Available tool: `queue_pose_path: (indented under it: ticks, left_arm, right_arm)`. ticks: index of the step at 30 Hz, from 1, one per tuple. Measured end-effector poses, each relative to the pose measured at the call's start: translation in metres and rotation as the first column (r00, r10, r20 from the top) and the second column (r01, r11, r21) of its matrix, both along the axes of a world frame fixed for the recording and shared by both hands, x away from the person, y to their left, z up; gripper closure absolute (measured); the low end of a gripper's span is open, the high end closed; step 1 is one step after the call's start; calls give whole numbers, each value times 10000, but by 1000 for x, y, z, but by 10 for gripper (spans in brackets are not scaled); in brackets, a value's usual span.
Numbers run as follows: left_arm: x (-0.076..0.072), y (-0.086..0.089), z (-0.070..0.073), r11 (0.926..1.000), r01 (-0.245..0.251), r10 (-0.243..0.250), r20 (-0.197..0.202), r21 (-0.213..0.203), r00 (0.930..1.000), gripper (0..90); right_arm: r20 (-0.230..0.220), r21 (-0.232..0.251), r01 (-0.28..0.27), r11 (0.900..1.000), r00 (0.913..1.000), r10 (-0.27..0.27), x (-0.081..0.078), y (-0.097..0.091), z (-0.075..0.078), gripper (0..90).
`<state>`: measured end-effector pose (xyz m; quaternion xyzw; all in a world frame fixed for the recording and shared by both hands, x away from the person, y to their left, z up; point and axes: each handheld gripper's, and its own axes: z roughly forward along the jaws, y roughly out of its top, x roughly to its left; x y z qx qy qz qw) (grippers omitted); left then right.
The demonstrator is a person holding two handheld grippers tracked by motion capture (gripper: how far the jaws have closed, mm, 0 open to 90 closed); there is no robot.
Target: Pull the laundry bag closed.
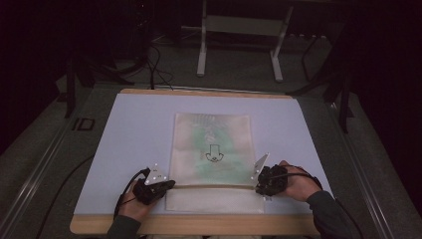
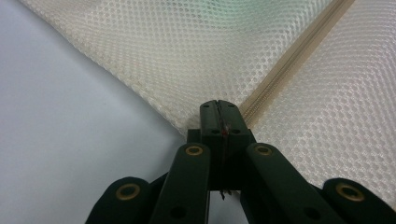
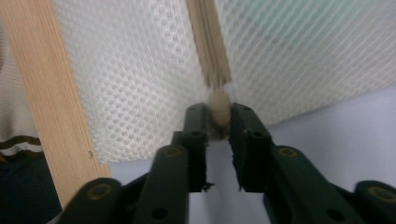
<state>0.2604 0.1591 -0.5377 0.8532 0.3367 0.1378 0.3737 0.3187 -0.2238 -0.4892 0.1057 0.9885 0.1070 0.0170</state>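
Note:
A cream mesh zip bag [image 1: 211, 149] with a green item and an arrow mark inside lies flat on the white mat [image 1: 134, 129]. Its zipper [image 1: 214, 186] runs across the near part of the bag. My left gripper [image 1: 171, 184] is at the zipper's left end, its jaws shut [image 2: 217, 105] on the bag's edge beside the zipper [image 2: 289, 60]. My right gripper [image 1: 260, 188] is at the zipper's right end. Its jaws [image 3: 218, 116] stand slightly apart, with the blurred pale zipper pull [image 3: 218, 108] between the tips.
The mat lies on a wooden table whose near edge [image 1: 199, 224] is just behind my hands and shows as a plank [image 3: 51, 93] in the right gripper view. A metal stand [image 1: 239, 30] and cables are on the dark floor beyond the table.

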Motion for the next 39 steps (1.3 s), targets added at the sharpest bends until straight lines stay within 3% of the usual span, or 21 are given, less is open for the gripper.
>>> queue_pose_path:
  ticks: [9, 22, 26, 32, 35, 39]
  left_arm:
    - [0, -1, 0, 10000, -34, 34, -33, 19, 10000, 896]
    - [0, 0, 0, 10000, -54, 54, -53, 8, 10000, 896]
    - [0, -1, 0, 10000, -64, 64, -50, -8, 10000, 896]
    - [0, 0, 0, 10000, -57, 57, -49, -17, 10000, 895]
    - [0, 0, 0, 10000, -60, 60, -52, -22, 10000, 896]
    - [0, 0, 0, 10000, -40, 40, -57, -9, 10000, 896]
  right_arm:
    - [-105, 544, 274, 9981, 9996, -269, -2, -9, -1, 687]
    - [234, 1230, 450, 9914, 9986, -482, -2, -9, 2, 613]
    - [332, 2165, 600, 9744, 9971, -687, -5, -10, 3, 607]
    - [572, 2888, 888, 9533, 9923, -1098, -8, -13, 2, 595]
    - [714, 3135, 1003, 9443, 9891, -1288, -11, -15, 4, 587]
    - [811, 3168, 1133, 9417, 9860, -1459, -13, -18, 5, 580]
